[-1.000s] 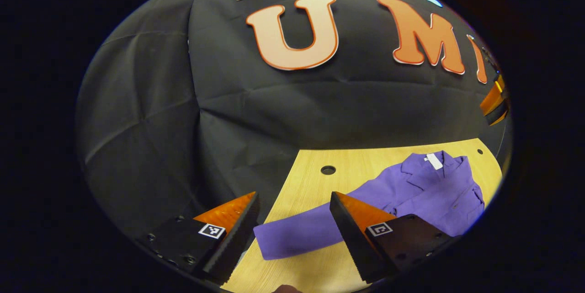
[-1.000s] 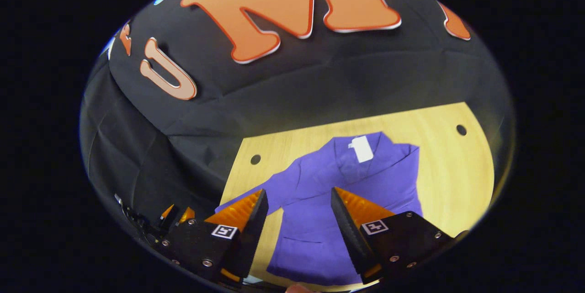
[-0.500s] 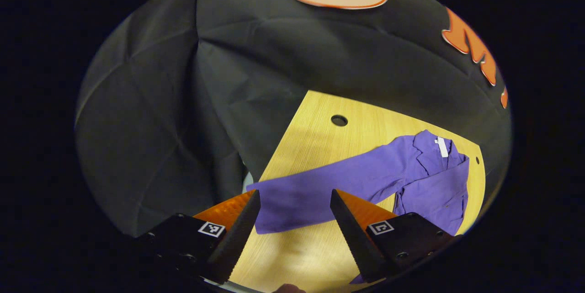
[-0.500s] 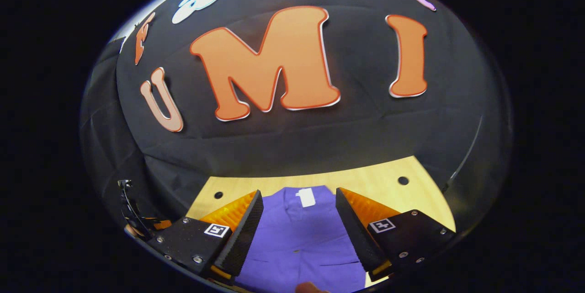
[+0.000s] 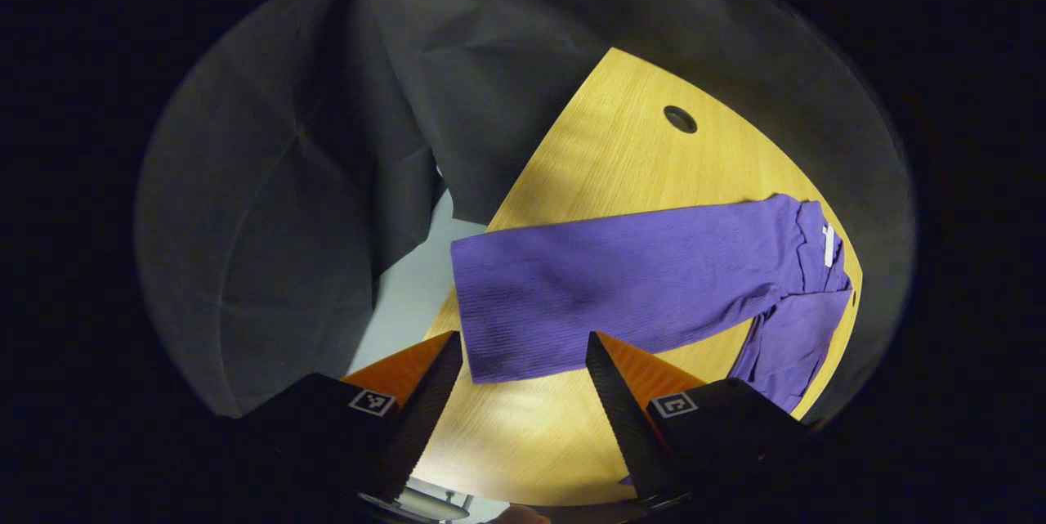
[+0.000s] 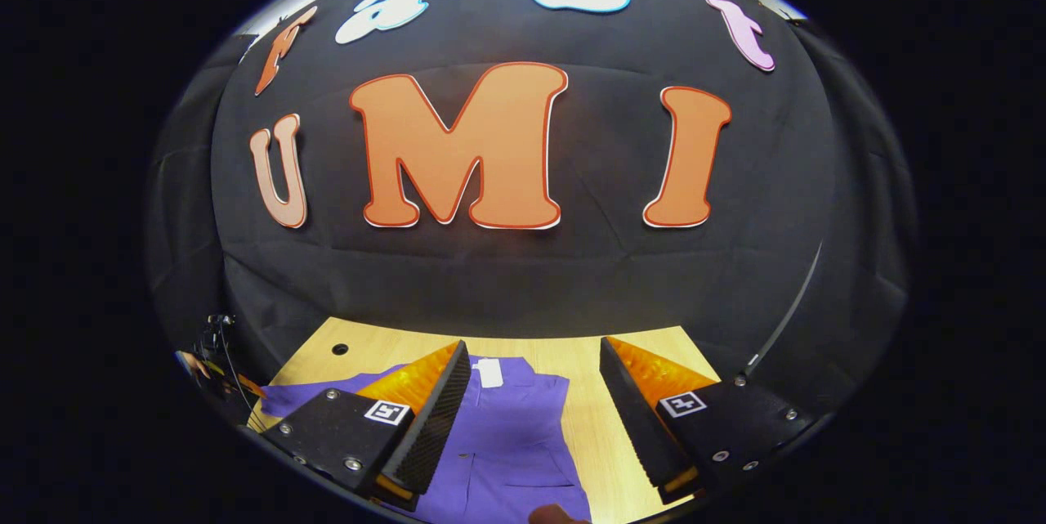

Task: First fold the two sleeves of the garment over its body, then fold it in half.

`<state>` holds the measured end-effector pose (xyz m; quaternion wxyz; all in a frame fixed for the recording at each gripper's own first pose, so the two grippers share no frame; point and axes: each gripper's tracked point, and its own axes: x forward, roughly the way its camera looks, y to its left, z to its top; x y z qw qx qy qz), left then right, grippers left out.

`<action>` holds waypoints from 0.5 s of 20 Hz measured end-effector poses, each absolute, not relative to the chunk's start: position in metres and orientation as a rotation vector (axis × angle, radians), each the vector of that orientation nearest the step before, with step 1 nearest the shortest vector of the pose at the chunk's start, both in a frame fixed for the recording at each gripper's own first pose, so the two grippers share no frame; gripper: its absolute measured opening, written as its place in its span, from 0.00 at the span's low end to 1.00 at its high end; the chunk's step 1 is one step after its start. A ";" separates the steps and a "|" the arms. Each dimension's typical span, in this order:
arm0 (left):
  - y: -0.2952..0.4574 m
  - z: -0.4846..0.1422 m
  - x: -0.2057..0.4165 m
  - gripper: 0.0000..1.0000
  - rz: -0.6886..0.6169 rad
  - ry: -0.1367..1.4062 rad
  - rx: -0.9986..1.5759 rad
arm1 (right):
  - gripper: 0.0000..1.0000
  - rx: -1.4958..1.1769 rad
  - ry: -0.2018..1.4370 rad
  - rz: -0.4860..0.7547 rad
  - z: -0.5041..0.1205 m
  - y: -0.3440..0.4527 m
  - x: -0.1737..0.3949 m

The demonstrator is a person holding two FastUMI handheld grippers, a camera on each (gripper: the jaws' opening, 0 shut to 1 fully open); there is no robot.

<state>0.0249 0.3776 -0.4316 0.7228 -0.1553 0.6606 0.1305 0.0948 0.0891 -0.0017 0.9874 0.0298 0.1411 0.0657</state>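
From my left gripper view I look down on the light wooden table (image 5: 588, 172) with a round hole (image 5: 680, 118) near its far edge, and on it lies the purple ribbed fabric garment (image 5: 654, 279), spread flat. One long purple sleeve (image 5: 572, 295) stretches straight out from the body toward me, its cuff end reaching the table's near-left edge, just ahead of my left gripper (image 5: 523, 377). That gripper's two fingers stand wide apart and hold nothing; the sleeve's cuff sits just beyond the gap between their tips, and I cannot tell whether either tip touches the cloth. A small white tag (image 5: 828, 244) shows at the garment's collar, far to the right. Beyond the table's left edge I see a pale grey floor (image 5: 409, 303). In my right gripper view the garment's body (image 6: 515, 442) lies on the table (image 6: 605, 418) directly under and ahead of my right gripper (image 6: 531, 393), with the white tag (image 6: 489, 372) at the collar just past the left finger. This gripper is also spread wide and empty, above the cloth
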 end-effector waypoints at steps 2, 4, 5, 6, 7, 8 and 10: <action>0.382 -0.441 0.024 0.97 0.295 1.492 -0.349 | 0.95 0.052 0.269 0.129 0.001 0.086 0.088; 0.385 -0.454 0.025 0.97 0.305 1.525 -0.355 | 0.95 0.049 0.258 0.124 0.003 0.084 0.084; 0.386 -0.459 0.026 0.98 0.304 1.533 -0.364 | 0.95 0.045 0.255 0.121 0.003 0.083 0.081; 0.387 -0.463 0.026 0.97 0.305 1.549 -0.373 | 0.95 0.038 0.257 0.111 0.002 0.080 0.080; 0.388 -0.467 0.024 0.97 0.313 1.564 -0.385 | 1.00 0.032 0.254 0.108 0.003 0.079 0.079; 0.389 -0.472 0.027 0.97 0.309 1.564 -0.399 | 0.95 0.024 0.250 0.100 0.002 0.077 0.077; 0.393 -0.481 0.025 0.97 0.333 1.597 -0.400 | 0.95 0.013 0.251 0.098 0.002 0.076 0.074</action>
